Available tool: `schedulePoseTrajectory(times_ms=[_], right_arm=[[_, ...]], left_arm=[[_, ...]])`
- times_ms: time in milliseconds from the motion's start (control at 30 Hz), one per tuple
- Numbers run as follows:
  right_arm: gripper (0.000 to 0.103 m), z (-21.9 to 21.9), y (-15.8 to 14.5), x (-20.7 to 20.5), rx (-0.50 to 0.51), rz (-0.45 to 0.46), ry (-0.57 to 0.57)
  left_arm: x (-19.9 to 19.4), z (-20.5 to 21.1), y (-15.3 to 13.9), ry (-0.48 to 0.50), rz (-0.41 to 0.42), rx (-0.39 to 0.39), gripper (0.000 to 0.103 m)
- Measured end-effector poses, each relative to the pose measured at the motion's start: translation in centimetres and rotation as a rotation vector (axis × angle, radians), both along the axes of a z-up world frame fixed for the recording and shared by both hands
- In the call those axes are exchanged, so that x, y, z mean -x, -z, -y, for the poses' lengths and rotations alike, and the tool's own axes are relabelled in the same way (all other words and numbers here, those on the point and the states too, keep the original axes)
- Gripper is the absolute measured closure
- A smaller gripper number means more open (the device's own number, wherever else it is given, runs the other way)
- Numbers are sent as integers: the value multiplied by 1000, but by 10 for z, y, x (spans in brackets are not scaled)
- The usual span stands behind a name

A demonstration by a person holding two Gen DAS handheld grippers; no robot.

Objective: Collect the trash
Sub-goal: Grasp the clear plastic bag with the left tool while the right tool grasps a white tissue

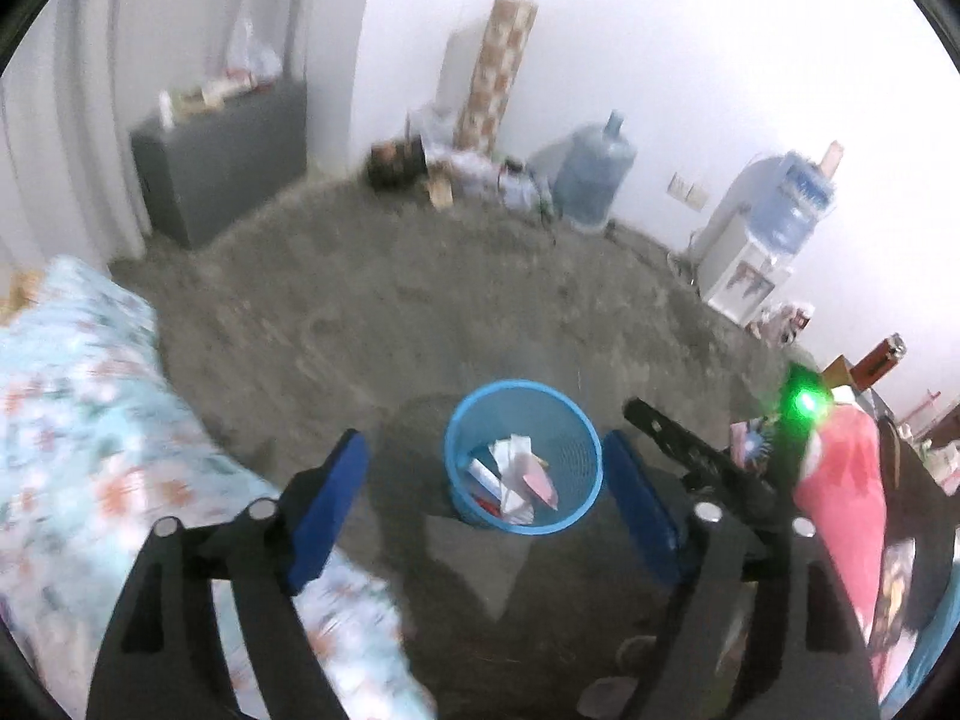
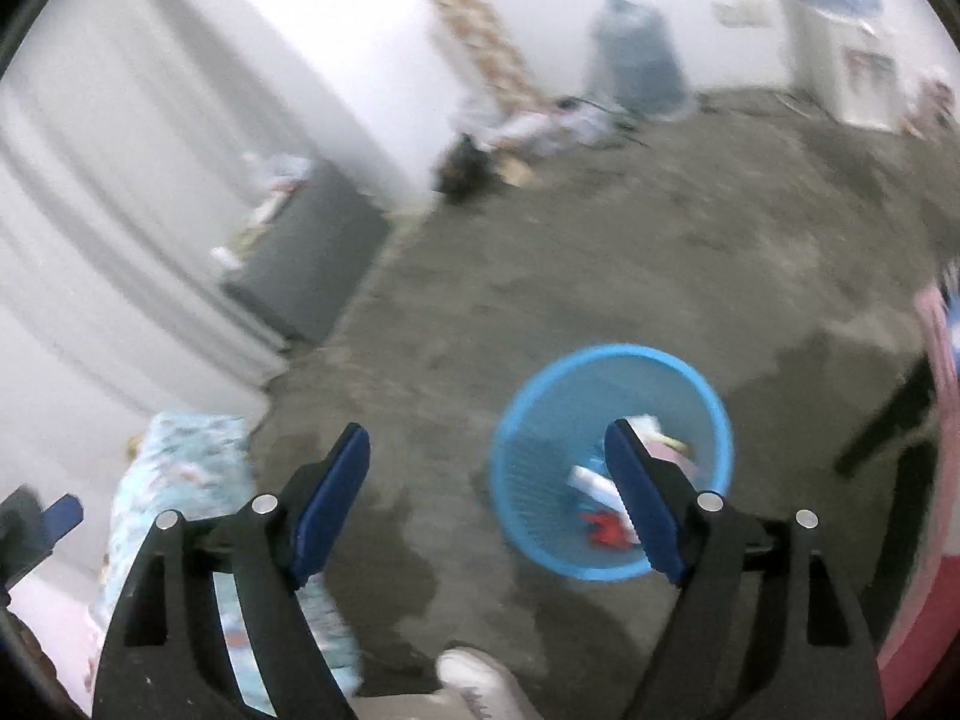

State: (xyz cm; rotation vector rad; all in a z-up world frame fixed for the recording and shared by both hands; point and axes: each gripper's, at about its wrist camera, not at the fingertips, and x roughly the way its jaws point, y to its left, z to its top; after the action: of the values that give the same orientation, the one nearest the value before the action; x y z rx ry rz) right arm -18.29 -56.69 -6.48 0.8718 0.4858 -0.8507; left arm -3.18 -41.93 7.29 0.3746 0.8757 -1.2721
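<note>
Trash already lies in the blue mesh bin, which stands upright on the grey floor: white and pink paper scraps with something red beneath them, heaped toward the side of the bin nearest the cameras. Above the bin and well apart from it, the left gripper hangs with its blue pads spread wide and nothing between them; seen from the left wrist, the bin sits almost centred in that gap. The right gripper is likewise released and empty, but in its own view the bin lies off toward its right pad, not in the middle. My reading is that a drop has been made and the next piece must be found, since no loose scrap shows on the floor near the bin. Doing this well likely means lifting both tools straight up from the bin so no finger catches its light rim and tips it. Left of the bin the floral bedding comes close; right of it a red-and-pink cloth crowds in. Beyond the bin the floor lies bare as far as the water jug and dispenser by the wall.
</note>
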Motion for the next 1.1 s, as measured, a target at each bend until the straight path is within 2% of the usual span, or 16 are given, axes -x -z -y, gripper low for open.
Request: schedulePoseTrajectory(times_ms=[200,333,400,500,633,767,933,1000,1033,1067,1100], right_arm=[[26,-56,-38,-53,16,122,-279],[26,-123,-64,-110,21,176,-558],[25,-169,-74,-143,43,165,-730],[22,-230,-79,-181,75,131,-920],[21,-306,-72,-223,151,27,-1115],[21,-351,-55,-245,207,-76,-1227],[21,-379,-31,-266,256,-194,-1241],[33,-382,-24,-270,234,-231,-1214],[44,-381,-22,-271,210,-244,-1204],[51,-378,-19,-272,168,-246,-1189],[65,-377,-16,-275,133,-245,-1180]], left_arm=[[-6,-123,-38,-98,103,91,15],[-8,-215,-58,-218,273,135,9],[-15,-259,-65,-313,317,136,8],[-35,-315,-69,-454,309,141,8],[-67,-389,-65,-672,285,156,8],[-91,-449,-56,-826,208,206,8],[-121,-502,-35,-934,120,225,8],[-130,-515,-29,-961,91,233,8],[-137,-524,-24,-976,65,243,8],[-140,-531,-21,-985,49,249,8],[-143,-536,-18,-993,34,254,8]])
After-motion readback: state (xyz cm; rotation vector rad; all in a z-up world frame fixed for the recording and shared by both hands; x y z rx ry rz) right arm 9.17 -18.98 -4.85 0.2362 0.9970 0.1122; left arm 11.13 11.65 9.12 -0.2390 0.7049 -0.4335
